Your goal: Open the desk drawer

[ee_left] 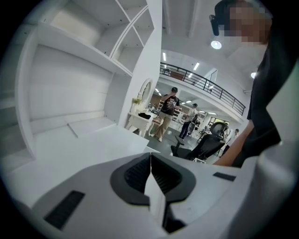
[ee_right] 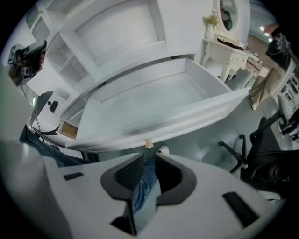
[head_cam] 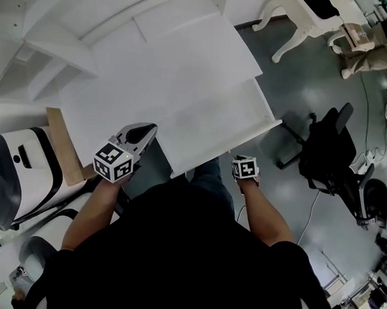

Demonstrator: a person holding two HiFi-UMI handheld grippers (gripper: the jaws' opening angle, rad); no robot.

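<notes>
Drawer (ee_right: 187,122): white, rigid, likely light and easy-sliding, standing pulled out at near right of desk (head_cam: 153,68); grasp point, small wooden knob (ee_right: 148,143) mid-front; right gripper (ee_right: 149,163) just near it, jaws parted, empty; left gripper (ee_left: 150,172) clamped together, empty.

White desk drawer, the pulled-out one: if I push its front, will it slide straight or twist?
The wide, shallow white drawer looks rigid and empty, so probably light and easy to slide. Pushed near one end of its long front it might skew and bind; the small tan tab near mid-front seems safer.
</notes>
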